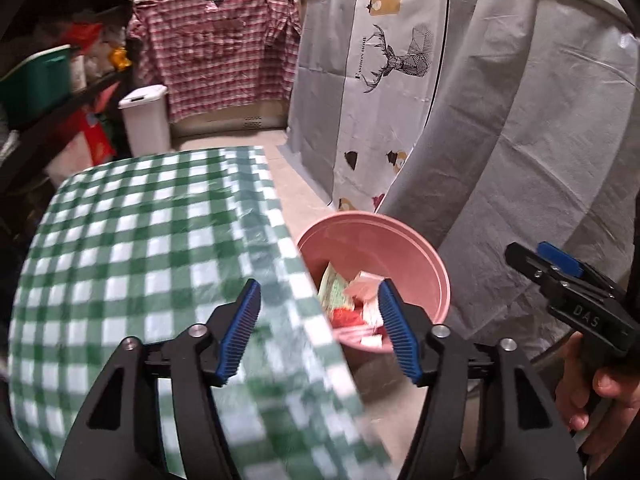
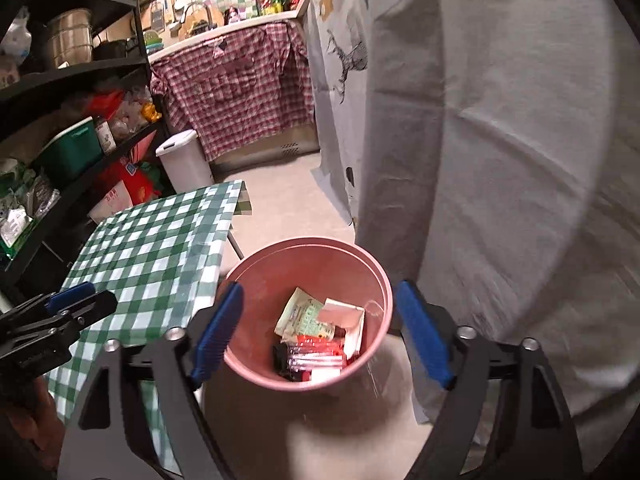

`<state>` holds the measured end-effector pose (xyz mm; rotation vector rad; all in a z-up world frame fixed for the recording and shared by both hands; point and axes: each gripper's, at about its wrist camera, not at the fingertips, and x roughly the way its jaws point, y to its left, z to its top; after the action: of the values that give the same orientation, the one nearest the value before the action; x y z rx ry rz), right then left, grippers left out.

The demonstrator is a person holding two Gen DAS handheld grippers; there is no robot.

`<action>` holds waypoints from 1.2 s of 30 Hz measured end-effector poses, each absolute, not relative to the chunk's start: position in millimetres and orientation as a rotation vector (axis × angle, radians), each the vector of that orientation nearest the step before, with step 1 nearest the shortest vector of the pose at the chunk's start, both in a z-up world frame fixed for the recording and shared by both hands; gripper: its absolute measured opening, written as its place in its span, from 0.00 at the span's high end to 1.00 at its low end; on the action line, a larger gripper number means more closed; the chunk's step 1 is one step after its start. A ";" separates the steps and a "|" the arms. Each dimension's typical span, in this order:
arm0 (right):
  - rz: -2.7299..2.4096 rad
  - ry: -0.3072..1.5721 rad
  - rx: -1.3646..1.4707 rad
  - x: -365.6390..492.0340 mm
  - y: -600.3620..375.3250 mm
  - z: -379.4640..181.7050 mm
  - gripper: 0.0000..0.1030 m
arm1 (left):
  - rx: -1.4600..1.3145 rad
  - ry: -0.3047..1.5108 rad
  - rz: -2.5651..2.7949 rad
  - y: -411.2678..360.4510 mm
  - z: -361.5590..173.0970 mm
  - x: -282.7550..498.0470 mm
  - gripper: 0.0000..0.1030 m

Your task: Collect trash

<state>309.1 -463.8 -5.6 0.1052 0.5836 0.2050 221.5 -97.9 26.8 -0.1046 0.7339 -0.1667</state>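
Pink bin [image 2: 308, 312] holds wrappers [image 2: 316, 340] beside the checked table [image 2: 152, 248].

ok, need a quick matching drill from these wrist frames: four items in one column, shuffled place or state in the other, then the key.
Items
1. round pink plastic bin
2. green-and-white checked tablecloth
3. white lidded bin
4. right gripper

Place or state
A. covers the table
B. on the floor by the black shelf
C. open, nothing between its fingers
D. holds wrappers and paper

Pairs: 1-D, 2-A, 3-B, 4-C
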 end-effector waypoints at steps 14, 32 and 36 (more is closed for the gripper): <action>0.092 0.552 0.041 220.5 -463.4 4.6 0.05 | -0.101 0.668 -0.147 -89.9 24.8 133.4 0.07; 0.110 0.571 0.007 216.0 -455.5 -5.5 0.05 | -0.101 0.702 -0.154 -98.0 8.7 144.7 0.07; 0.112 0.570 0.012 216.0 -455.6 -5.5 0.05 | -0.103 0.701 -0.158 -99.9 8.7 145.4 0.07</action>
<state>216.0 -455.6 -5.5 0.0116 0.5704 0.1121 145.4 -99.9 8.7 -0.1026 0.7014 -0.1575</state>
